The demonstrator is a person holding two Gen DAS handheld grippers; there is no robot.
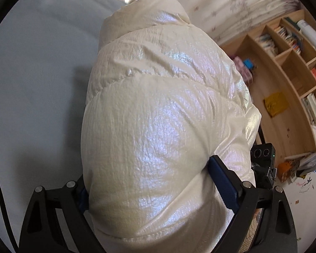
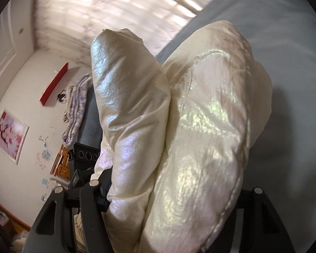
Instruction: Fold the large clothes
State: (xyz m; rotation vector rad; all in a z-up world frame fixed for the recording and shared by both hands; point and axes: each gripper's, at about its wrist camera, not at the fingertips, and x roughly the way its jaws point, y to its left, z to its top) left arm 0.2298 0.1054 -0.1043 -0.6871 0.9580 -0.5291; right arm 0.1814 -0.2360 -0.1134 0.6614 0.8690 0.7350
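A shiny cream puffer jacket fills the left wrist view, bunched between the jaws of my left gripper, which is shut on it above the grey bed sheet. In the right wrist view the same jacket is folded into two thick lobes. My right gripper is shut on it; its blue left pad presses the fabric and the right finger is mostly hidden behind padding. Each view shows the other gripper's camera body beside the jacket.
The grey bed lies under the jacket. A wooden bookshelf with books stands to the right on a wood floor. A patterned curtain hangs behind. A folded blanket, a poster and a white wall show on the left.
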